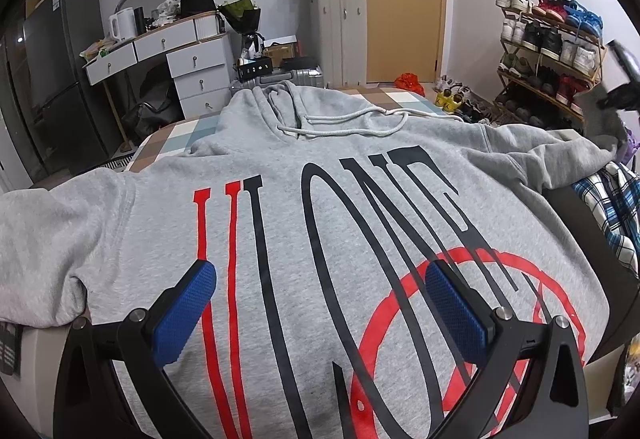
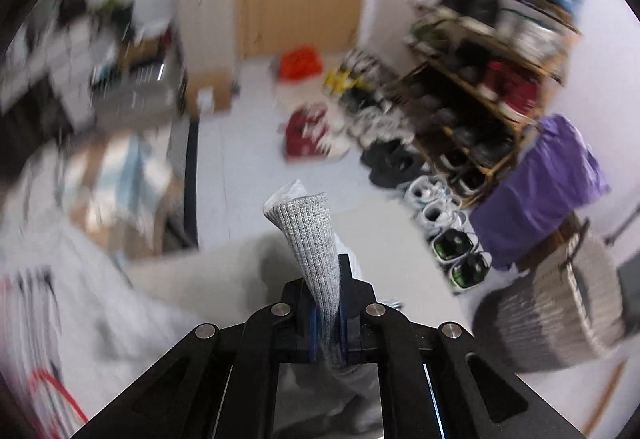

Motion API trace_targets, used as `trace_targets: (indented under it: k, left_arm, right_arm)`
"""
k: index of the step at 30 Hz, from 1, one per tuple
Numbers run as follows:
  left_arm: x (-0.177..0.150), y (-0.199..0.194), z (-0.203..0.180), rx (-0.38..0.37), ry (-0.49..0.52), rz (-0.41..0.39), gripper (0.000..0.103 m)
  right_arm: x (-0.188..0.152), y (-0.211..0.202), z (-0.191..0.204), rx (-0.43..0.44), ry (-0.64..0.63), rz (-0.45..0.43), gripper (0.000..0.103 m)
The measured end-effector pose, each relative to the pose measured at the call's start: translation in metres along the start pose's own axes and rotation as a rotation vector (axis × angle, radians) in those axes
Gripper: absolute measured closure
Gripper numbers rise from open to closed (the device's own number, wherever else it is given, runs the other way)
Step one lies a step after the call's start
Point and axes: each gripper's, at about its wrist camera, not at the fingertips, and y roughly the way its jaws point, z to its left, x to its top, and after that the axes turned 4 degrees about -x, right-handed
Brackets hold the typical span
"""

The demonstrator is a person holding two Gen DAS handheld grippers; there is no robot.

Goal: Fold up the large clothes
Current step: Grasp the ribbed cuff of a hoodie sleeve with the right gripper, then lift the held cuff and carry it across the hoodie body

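**Right sleeve cuff pinched, ready to fold across the hoodie**

The grey hoodie is lying face up on the bed, hood toward the far end, its big printed letters showing. The right tool is clamping the ribbed cuff of the right sleeve, with the knit standing up between the closed pads. The left tool is hovering released, its 2 blue pads spread wide over the lower chest and gripping nothing.

To do this step well, I judge the cuff should be carried over the chest so the sleeve lies flat across the print, lifted only enough to clear the body fabric and kept taut so no twist forms at the shoulder seam. The left tool could press the body down to stop it sliding.

Both tools are pointing steeply downward. The right wrist view is heavily blurred; in the left view the right tool is only a dark blur at the far right edge.
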Motion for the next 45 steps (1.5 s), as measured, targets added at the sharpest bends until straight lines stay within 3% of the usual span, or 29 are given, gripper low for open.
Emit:
trace_targets:
  k: [5, 10, 16, 20, 23, 28, 33, 38, 41, 45]
  left_arm:
    - [0.001, -0.003, 0.003, -0.002, -0.013, -0.009, 0.001]
    - [0.002, -0.004, 0.006, -0.007, -0.028, -0.015, 0.001]
    - [0.001, -0.007, 0.007, -0.011, -0.037, -0.021, 0.001]
    - [-0.001, -0.008, 0.010, -0.005, -0.039, -0.025, 0.001]
    - [-0.001, -0.008, 0.013, -0.004, -0.043, -0.023, 0.001]
    - [0.001, -0.013, 0.021, -0.001, -0.064, -0.035, 0.001]
    - [0.002, -0.023, 0.039, 0.007, -0.101, -0.059, 0.001]
    - [0.003, -0.037, 0.063, 0.024, -0.165, -0.093, 0.001]
    - [0.000, -0.050, 0.081, 0.050, -0.200, -0.130, 0.001]
    - [-0.007, -0.067, 0.110, 0.084, -0.257, -0.171, 0.001]
  right_arm:
    - [0.015, -0.056, -0.070, -0.017, 0.318, -0.143, 0.096]
    - [0.004, -0.090, -0.117, -0.048, 0.485, -0.198, 0.096]
    - [-0.022, -0.109, -0.141, -0.039, 0.558, -0.276, 0.096]
    - [-0.031, -0.114, -0.129, -0.040, 0.497, -0.326, 0.096]
    - [-0.038, -0.117, -0.132, -0.042, 0.548, -0.334, 0.096]
    - [-0.029, -0.135, -0.127, -0.011, 0.573, -0.373, 0.096]
    - [0.000, -0.179, -0.073, 0.089, 0.485, -0.455, 0.096]
    - [0.029, -0.229, 0.033, 0.293, 0.354, -0.500, 0.096]
    - [0.036, -0.245, 0.097, 0.418, 0.298, -0.482, 0.096]
    - [0.036, -0.246, 0.211, 0.631, 0.258, -0.408, 0.096]
